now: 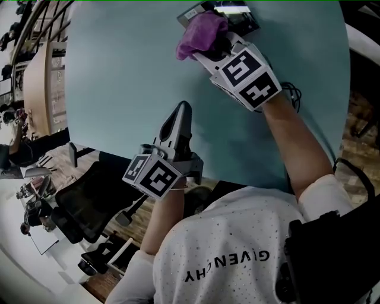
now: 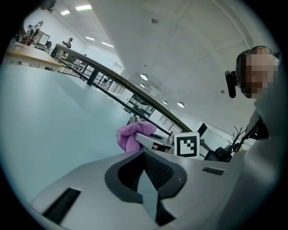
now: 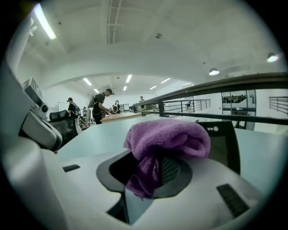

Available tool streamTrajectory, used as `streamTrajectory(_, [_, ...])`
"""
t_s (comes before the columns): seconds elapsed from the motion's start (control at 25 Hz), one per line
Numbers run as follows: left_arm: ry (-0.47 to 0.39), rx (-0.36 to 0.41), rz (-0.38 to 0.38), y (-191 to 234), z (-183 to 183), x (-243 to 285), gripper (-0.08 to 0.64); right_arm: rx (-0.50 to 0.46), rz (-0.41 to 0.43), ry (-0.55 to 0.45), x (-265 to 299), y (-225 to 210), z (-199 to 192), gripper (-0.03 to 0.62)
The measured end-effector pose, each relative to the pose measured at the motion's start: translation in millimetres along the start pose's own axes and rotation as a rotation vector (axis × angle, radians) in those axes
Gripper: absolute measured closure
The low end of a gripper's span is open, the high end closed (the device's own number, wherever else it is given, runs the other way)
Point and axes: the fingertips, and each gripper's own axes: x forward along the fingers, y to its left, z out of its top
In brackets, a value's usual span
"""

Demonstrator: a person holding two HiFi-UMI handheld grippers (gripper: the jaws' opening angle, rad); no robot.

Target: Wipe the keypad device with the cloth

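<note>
Right gripper (image 1: 209,43) clamped on bunched purple cloth (image 1: 200,31), cloth at left end of keypad device (image 1: 240,16) near far edge of table (image 1: 119,77). Left gripper (image 1: 183,113) jaws together, empty, well apart from device. Cloth soft, light, floppy; best held by bunched middle. Device probably light, may slide.

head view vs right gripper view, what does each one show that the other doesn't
Only the head view shows the person's white shirt and a black chair beside the table. Only the right gripper view shows the right gripper up close, jaws shut on the cloth, plus a railing and people at a far desk. Both show the purple cloth, the dark keypad device behind it and the teal table.
</note>
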Motion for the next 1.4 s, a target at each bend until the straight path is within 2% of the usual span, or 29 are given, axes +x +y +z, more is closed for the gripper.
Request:
streamTrajectory(0.32, [-0.001,-0.01,0.0,2.7,-3.6,-5.6,0.548,0.095,-0.072,-0.027,-14.3,-30.5,-5.8,0.482])
streamTrajectory(0.48, [0.006,-0.015,0.0,3.8,-4.4,-3.5,0.548,0.155,-0.158,-0.048,-22.0,-55.6,-5.8,0.48])
streamTrajectory(0.76, [0.009,-0.025,-0.028,-3.7,-2.5,3.7,0.548,0.191,-0.245,-0.055,-41.0,-85.7,-8.7,0.48])
streamTrajectory(0.96, [0.021,-0.032,-0.042,-6.2,-3.4,7.5,0.548,0.225,-0.296,-0.064,-55.4,-104.5,-12.6,0.48])
streamTrajectory(1.4, [0.028,-0.029,-0.025,-7.8,-10.2,12.0,0.548,0.373,-0.389,-0.106,-78.5,-145.9,-36.6,0.476])
